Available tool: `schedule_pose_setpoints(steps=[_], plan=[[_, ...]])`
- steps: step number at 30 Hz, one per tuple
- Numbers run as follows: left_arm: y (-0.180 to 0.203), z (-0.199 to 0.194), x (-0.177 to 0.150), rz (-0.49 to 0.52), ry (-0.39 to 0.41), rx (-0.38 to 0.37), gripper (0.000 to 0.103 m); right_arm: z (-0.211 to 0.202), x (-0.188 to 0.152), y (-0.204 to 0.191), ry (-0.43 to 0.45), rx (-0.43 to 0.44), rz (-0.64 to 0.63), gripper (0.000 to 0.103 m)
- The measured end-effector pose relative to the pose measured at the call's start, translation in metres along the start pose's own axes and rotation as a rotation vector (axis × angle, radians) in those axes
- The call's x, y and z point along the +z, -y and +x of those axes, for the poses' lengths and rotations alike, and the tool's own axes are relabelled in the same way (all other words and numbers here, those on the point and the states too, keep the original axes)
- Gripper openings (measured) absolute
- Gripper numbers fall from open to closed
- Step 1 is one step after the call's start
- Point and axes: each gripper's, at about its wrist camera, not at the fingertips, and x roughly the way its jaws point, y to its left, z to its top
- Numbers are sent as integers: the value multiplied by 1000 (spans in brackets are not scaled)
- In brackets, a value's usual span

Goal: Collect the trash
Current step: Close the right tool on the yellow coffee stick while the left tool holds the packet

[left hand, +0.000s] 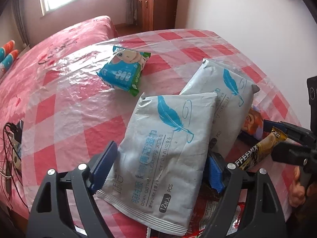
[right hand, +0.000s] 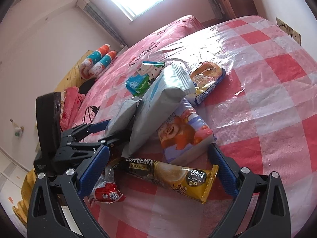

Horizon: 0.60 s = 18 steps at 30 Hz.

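Note:
Wrappers lie on a red-and-white checked plastic sheet [left hand: 79, 107] over a bed. My left gripper [left hand: 158, 168] is open, its jaws on either side of a grey wet-wipes pack [left hand: 158, 154]; a second grey pack [left hand: 225, 99] lies behind it. My right gripper [right hand: 158, 170] is open around a gold coffee-mix sachet [right hand: 174, 174], also seen in the left wrist view [left hand: 259, 150]. A red wrapper [right hand: 107, 190] lies by its left finger. A cartoon snack bag [right hand: 182, 132] lies just beyond. The left gripper [right hand: 99, 132] shows in the right wrist view.
A blue-green tissue pack [left hand: 124, 69] lies farther out on the sheet. An orange biscuit pack [right hand: 208, 79] lies behind the grey packs. Cables [left hand: 10, 154] lie at the sheet's left edge. Pillows [right hand: 97, 61] and a wooden wardrobe [left hand: 156, 4] stand beyond.

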Motion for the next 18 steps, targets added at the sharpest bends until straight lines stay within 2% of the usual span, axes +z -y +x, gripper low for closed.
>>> schedule_pose_setpoints(steps=[5,11,18], plan=[[-2,0,-2,-40,-3,-18,80,2,-3,-7,-51,-22,-88,98],[3,-5,-8,-58,28,15,72,-1,-11,-13,-94,-16,-119,96],[0,-16,-13,-106,69,2,58,-8,-34,-26,-128,-10,-179,71]])
